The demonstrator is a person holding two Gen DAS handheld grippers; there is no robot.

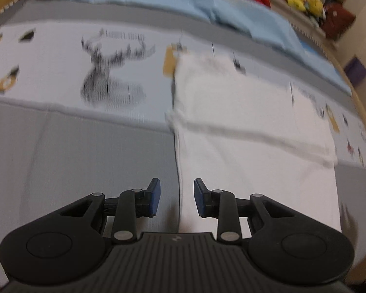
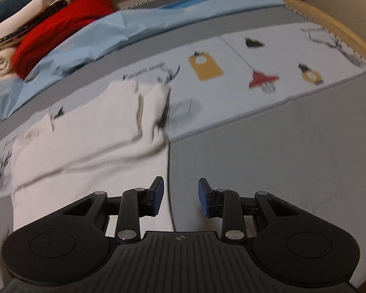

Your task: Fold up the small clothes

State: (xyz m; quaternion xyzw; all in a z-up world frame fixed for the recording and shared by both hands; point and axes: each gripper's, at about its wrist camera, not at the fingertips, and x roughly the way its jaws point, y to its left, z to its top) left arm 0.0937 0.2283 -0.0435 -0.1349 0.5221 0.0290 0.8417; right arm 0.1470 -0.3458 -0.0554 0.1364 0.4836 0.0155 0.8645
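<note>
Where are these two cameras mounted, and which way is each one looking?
Left wrist view: sits on the left gripper, looking forward and down along its open blue fingers at the white garment's left edge on the mat.
Right wrist view: sits on the right gripper, looking down at the same white garment's right edge.
Shared: the garment, the mat, a light blue cloth and a red cloth. No hand shows.

White cotton garment (image 1: pixel 256 146) plain. Grey-and-white play mat (image 1: pixel 85 146) printed with black deer, yellow tags, red lamp. Light blue cloth (image 2: pixel 90 39), red knitted fabric (image 2: pixel 61 26) behind.
</note>
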